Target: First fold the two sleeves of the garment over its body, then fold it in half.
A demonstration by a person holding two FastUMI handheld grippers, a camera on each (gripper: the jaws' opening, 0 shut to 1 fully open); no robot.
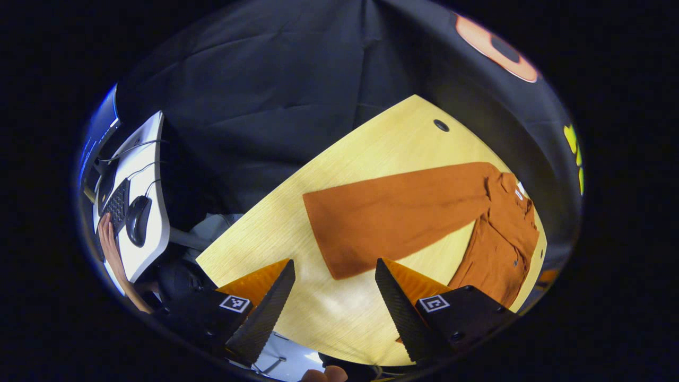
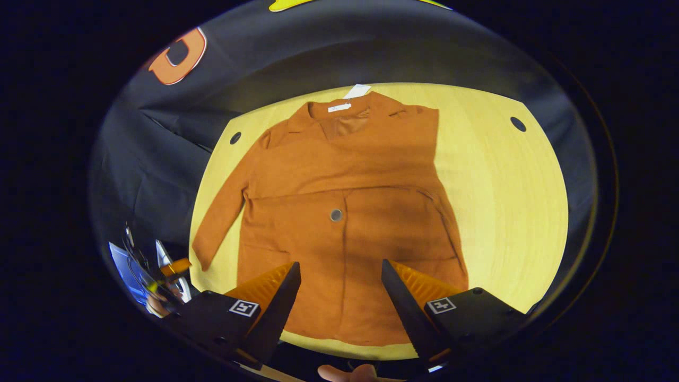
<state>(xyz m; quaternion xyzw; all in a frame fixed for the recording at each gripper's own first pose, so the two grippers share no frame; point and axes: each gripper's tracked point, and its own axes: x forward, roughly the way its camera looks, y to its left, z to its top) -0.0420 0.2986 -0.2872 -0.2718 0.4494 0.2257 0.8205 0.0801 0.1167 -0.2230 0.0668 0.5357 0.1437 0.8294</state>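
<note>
Jaws of the left gripper [image 1: 334, 270] stand spread wide in the left gripper view, holding nothing, poised above the near edge of the wooden tabletop [image 1: 366, 154]. Beyond them lies a rust-orange jacket [image 1: 498, 233], seen from its side: one sleeve [image 1: 392, 217] stretches flat across the wood, its long axis running from the shoulder at upper right to the cuff at lower left, the cuff end lying just ahead of the gap between the jaws. The collar, with a small white tag, points to the upper right, and the body runs down along the right edge of the tabletop. A round cable hole [image 1: 441, 125] sits near the far edge. Off to the left stands a white side desk [image 1: 151, 212] with a keyboard [image 1: 118, 204] and a mouse [image 1: 138, 220], a person's hand [image 1: 109, 239] beside them.

In the right gripper view the right gripper [image 2: 339, 273] likewise has its jaws parted and empty, hovering over the jacket's hem. The jacket [image 2: 345, 212] lies front up, its long axis running straight away from the camera, collar and white tag at the far edge, hem nearest. One sleeve [image 2: 220, 212] trails out to the left down to its cuff; on the right side the garment ends in a straight edge. A single button [image 2: 336, 215] marks the centre front.
</note>
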